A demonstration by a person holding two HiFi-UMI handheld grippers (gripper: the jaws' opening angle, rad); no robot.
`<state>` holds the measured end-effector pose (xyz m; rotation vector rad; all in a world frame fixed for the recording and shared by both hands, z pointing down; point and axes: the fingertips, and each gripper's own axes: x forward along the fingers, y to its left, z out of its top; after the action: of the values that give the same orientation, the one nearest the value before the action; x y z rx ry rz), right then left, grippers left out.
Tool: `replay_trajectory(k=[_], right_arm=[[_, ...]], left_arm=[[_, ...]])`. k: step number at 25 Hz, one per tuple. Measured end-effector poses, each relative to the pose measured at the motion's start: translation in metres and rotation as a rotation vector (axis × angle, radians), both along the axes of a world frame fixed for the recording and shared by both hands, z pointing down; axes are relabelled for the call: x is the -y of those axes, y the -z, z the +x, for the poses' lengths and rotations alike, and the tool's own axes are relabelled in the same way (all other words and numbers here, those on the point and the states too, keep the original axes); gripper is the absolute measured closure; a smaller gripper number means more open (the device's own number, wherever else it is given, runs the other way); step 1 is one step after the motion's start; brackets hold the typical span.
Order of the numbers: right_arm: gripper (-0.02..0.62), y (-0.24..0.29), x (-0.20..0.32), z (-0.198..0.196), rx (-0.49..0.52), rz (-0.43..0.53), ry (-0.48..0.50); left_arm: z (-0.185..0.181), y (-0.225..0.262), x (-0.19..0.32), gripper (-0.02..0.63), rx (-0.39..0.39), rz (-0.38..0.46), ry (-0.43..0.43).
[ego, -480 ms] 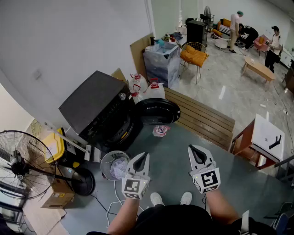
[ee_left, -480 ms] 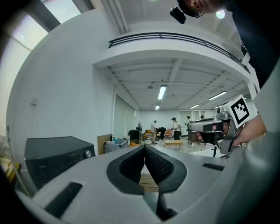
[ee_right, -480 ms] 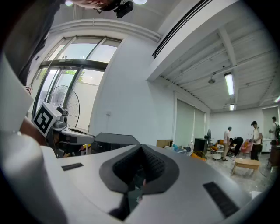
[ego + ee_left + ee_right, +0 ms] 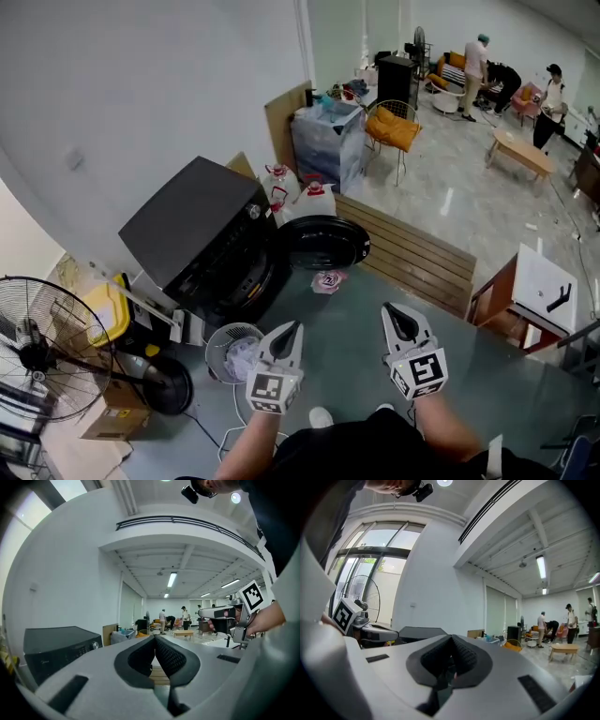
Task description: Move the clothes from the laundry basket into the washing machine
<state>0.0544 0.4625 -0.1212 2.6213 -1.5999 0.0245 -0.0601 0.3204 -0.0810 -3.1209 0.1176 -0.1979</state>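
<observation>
Both claws are closed and hold nothing. The left claw (image 4: 293, 328) and the right claw (image 4: 392, 312) sit low in the head view, side by side and apart, with their tips aimed toward the top of the frame. In each gripper view the ribbed pads (image 4: 168, 656) meet at the tip.

Lower left of centre stands the laundry basket (image 4: 215, 337), just left of the left claw. It is a round white openwork tub, upright, its mouth facing up at the camera. The clothes (image 4: 242, 354) lie inside it as a pale, crumpled heap.

Above the basket, in the left middle of the frame, is the washing machine (image 4: 192, 225), a black box with a flat dark top. Its long edge runs from lower left to upper right, and its front faces the lower right. Its round black door (image 4: 323, 242) hangs swung open at the machine's right, toward the centre of the frame. Just below the door a small pink bundle (image 4: 328, 280) lies on the grey floor (image 4: 347, 356); what it is cannot be told.
</observation>
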Motion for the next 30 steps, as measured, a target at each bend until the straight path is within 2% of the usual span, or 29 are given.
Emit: replay_trajectory(k=[3, 7, 12, 15, 21, 30], right_arm=[[0.591, -0.002, 0.006, 0.000, 0.024, 0.003, -0.024], [0.591, -0.007, 0.022, 0.009, 0.031, -0.005, -0.008], [0.591, -0.017, 0.053, 0.050, 0.064, 0.009, 0.031], [0.591, -0.019, 0.076, 0.081, 0.073, 0.009, 0.078], [0.591, -0.009, 0.122, 0.138, 0.009, -0.007, 0.217], [0.591, -0.018, 0.167, 0.169, 0.030, -0.002, 0.350]], left_arm=[[-0.005, -0.003, 0.010, 0.601, 0.005, -0.009, -0.008], [-0.001, -0.012, 0.031, 0.601, 0.021, -0.022, 0.014], [0.030, -0.022, 0.060, 0.601, 0.043, -0.027, 0.059], [0.055, -0.024, 0.079, 0.601, 0.054, -0.023, 0.102], [0.096, -0.018, 0.106, 0.601, 0.049, -0.013, 0.215], [0.116, -0.019, 0.124, 0.601, 0.073, -0.008, 0.345]])
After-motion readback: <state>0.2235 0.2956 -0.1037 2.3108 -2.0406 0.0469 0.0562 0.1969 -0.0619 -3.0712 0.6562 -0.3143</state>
